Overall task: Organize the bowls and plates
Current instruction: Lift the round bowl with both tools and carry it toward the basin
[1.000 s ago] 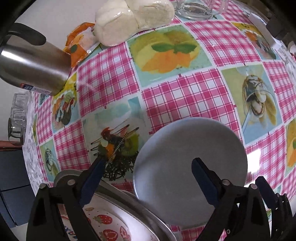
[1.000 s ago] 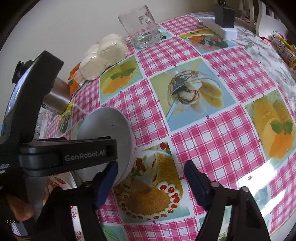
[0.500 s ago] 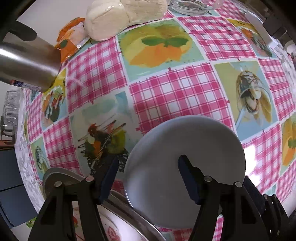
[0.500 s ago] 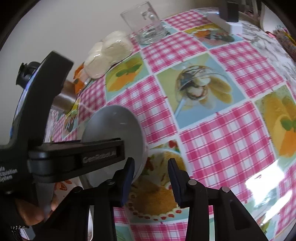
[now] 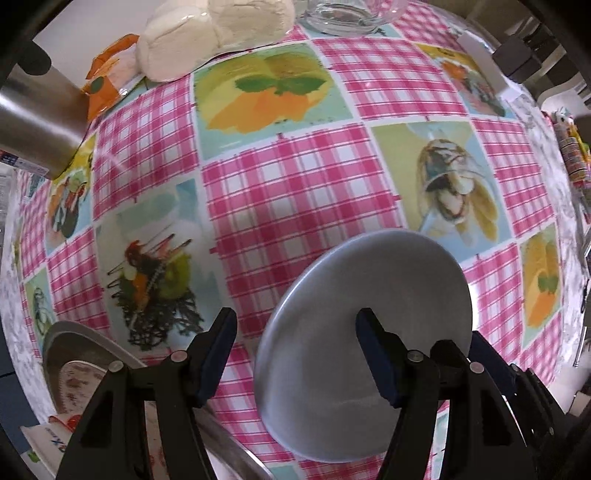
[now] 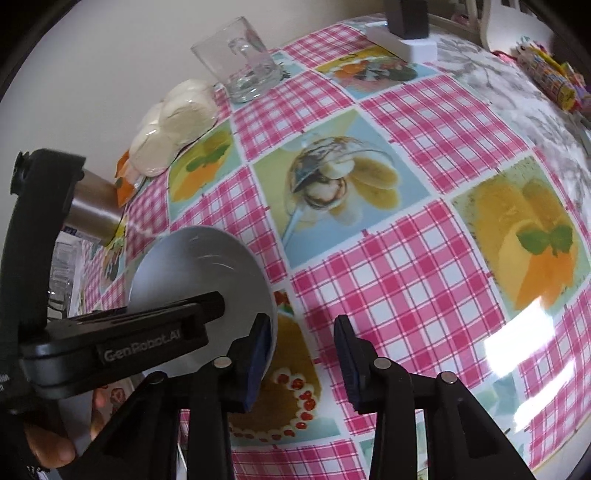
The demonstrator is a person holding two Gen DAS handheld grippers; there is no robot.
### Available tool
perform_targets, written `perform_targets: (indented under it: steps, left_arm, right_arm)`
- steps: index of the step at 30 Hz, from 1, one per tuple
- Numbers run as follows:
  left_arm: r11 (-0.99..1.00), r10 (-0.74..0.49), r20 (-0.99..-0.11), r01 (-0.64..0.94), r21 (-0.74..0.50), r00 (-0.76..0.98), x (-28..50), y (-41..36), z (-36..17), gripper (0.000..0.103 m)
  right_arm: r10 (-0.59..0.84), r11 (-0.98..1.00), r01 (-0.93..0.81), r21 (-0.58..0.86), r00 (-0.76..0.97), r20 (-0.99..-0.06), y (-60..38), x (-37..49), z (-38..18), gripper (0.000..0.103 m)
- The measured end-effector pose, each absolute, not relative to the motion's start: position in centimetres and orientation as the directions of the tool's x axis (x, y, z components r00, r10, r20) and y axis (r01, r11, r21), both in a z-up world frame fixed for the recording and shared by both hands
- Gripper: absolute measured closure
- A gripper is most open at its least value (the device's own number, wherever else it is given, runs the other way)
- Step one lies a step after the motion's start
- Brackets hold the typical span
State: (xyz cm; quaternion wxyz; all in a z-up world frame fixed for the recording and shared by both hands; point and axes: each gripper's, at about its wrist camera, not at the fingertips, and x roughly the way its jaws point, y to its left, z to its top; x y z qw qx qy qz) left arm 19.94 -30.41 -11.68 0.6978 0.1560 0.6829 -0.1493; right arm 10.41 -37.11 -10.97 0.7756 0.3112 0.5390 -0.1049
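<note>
A plain grey plate [image 5: 369, 295] is tilted on the checked tablecloth, with its right side raised. My left gripper [image 5: 297, 350] points straight down and straddles the plate's left rim. One blue pad is over the plate's face and the other is off it to the left, neither pressing. In the right wrist view the same plate [image 6: 199, 269] sits at the left, partly behind the left gripper's black body. My right gripper [image 6: 303, 350] is closing with only tablecloth between its pads. Its left finger [image 6: 258, 350] is against the plate's right rim.
A steel tray [image 5: 74, 336] holding a strawberry-patterned dish sits at the near left. A steel flask [image 5: 33, 122], an orange packet [image 5: 107, 74], bagged white buns [image 5: 214, 33] and a glass mug [image 6: 243, 70] line the far wall. A white power strip [image 6: 406, 40] lies far right.
Both grippers' jaws have narrowed. The right gripper's left finger has come up against the plate's rim, and the plate now tilts instead of lying flat. The left gripper has shifted across the table.
</note>
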Motion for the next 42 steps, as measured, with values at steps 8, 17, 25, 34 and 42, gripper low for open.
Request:
perform_targets:
  steps: [8, 17, 25, 34, 42]
  left_arm:
    - [0.915, -0.076, -0.997, 0.398, -0.064, 0.015, 18.9, -31.2, -11.7, 0.034]
    - [0.886, -0.093, -0.994, 0.46, -0.053, 0.063, 17.3, -33.3, -11.4, 0.059]
    - [0.89, -0.11, -0.991, 0.452, -0.061, 0.082, 16.9, -33.1, -10.8, 0.063]
    - [0.893, -0.166, -0.981, 0.437, -0.108, 0.098, 17.6, -30.0, -10.3, 0.064]
    - [0.884, -0.21, -0.967, 0.451, -0.124, 0.146, 17.3, -28.3, -7.1, 0.064]
  right_arm:
    - [0.182, 0.768, 0.519, 0.375, 0.385, -0.905, -37.8, 9.6, -11.7, 0.073]
    - [0.201, 0.772, 0.498, 0.396, 0.4, -0.894, -37.4, 9.9, -11.8, 0.091]
    - [0.206, 0.773, 0.494, 0.397, 0.397, -0.895, -37.4, 10.2, -12.0, 0.091]
    - [0.226, 0.784, 0.466, 0.41, 0.401, -0.888, -37.0, 10.3, -11.9, 0.091]
    - [0.216, 0.802, 0.425, 0.42, 0.449, -0.867, -36.8, 10.1, -9.8, 0.091]
